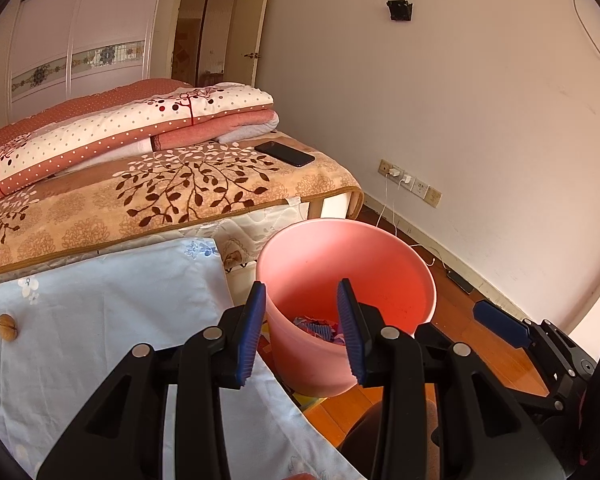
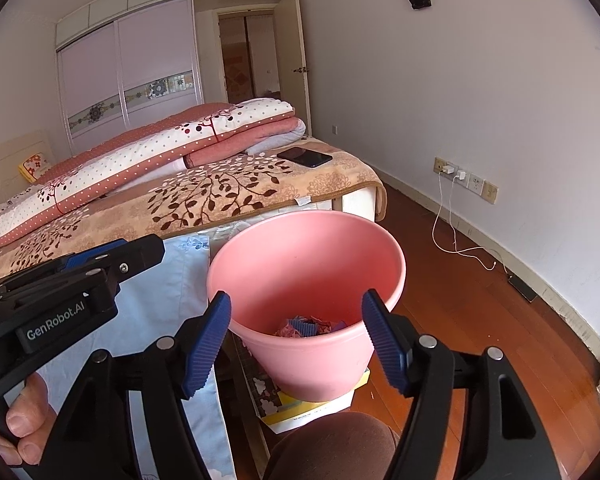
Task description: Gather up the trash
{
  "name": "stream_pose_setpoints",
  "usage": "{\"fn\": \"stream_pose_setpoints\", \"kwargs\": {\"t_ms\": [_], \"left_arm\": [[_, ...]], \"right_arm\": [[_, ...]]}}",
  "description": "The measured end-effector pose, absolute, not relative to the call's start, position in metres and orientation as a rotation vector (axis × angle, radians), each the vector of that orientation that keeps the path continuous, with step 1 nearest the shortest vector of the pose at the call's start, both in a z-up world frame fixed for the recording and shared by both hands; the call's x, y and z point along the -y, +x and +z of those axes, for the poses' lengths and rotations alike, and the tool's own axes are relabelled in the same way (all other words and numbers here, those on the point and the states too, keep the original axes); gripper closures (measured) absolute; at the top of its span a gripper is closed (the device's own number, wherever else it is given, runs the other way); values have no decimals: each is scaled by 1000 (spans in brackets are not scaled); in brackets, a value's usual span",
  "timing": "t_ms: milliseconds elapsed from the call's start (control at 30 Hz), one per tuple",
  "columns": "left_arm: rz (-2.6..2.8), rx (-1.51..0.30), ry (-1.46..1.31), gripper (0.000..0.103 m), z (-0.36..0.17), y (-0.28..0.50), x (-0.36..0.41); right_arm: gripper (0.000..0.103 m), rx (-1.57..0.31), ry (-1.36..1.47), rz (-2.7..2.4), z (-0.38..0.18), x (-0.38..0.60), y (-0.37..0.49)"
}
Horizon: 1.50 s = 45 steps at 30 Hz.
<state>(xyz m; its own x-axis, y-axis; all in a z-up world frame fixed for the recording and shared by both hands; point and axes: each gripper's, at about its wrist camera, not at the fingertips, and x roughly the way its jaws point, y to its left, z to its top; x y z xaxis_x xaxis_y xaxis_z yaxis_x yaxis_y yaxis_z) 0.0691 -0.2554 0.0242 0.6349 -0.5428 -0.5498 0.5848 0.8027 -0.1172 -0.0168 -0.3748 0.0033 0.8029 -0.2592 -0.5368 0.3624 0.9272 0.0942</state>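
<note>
A pink plastic bin [image 1: 396, 280] stands on the floor beside the bed, with scraps of coloured paper trash [image 1: 318, 328] at its bottom; it also shows in the right wrist view [image 2: 284, 264] with the trash [image 2: 308, 326]. My left gripper [image 1: 302, 324] is open and empty, held over the bin's near left rim. My right gripper [image 2: 298, 338] is open and empty, straddling the bin's near rim. Two walnuts [image 1: 7, 326] lie on the light blue cloth [image 1: 112, 308] at the left.
A bed with a leaf-patterned blanket [image 1: 188, 192], folded quilts [image 1: 120, 128] and a black phone [image 1: 285, 153] lies behind. Wall sockets with white charger cables [image 2: 452, 208] are at right. The bin rests on a box [image 2: 312, 412] on the wooden floor [image 2: 500, 340].
</note>
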Motion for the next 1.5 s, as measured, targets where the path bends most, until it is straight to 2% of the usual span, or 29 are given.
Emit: {"fn": "stream_pose_setpoints", "kwargs": {"t_ms": [1500], "left_arm": [[-632, -592, 43, 66, 26, 59, 230]], "right_arm": [[34, -506, 247, -399, 14, 362, -29]]}}
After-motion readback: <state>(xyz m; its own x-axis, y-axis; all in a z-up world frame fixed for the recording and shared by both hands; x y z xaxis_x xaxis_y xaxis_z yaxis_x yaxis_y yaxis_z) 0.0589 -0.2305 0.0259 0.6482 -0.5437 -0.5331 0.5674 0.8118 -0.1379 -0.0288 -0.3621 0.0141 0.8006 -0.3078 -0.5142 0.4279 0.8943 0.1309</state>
